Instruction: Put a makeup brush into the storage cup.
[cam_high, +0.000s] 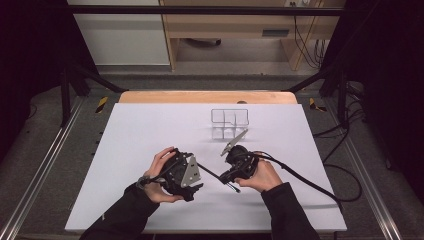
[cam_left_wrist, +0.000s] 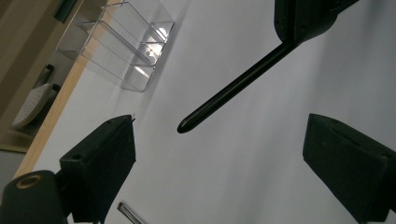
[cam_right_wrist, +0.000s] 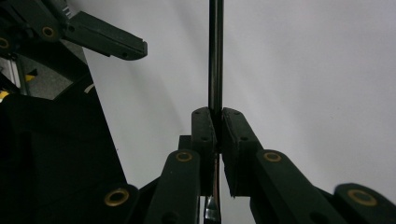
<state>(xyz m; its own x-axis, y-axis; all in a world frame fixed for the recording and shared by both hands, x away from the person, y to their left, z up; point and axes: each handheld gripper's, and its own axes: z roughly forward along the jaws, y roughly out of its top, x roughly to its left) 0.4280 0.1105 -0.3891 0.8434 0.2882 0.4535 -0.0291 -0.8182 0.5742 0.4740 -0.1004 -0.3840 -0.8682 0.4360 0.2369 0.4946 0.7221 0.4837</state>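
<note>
My right tool (cam_right_wrist: 217, 135) is clamped on the black pen (cam_left_wrist: 233, 88), whose long axis points straight toward my wide-open, empty left tool (cam_left_wrist: 219, 158), near the table's (cam_high: 130, 125) middle.

Both forearms come in from the table's near edge. Left gripper (cam_high: 192, 175), jaws spread wide, points toward the right one. Right gripper (cam_high: 229, 175), jaws pinched together on a thin black rod (cam_right_wrist: 215, 56), aims back toward the left gripper.
</note>
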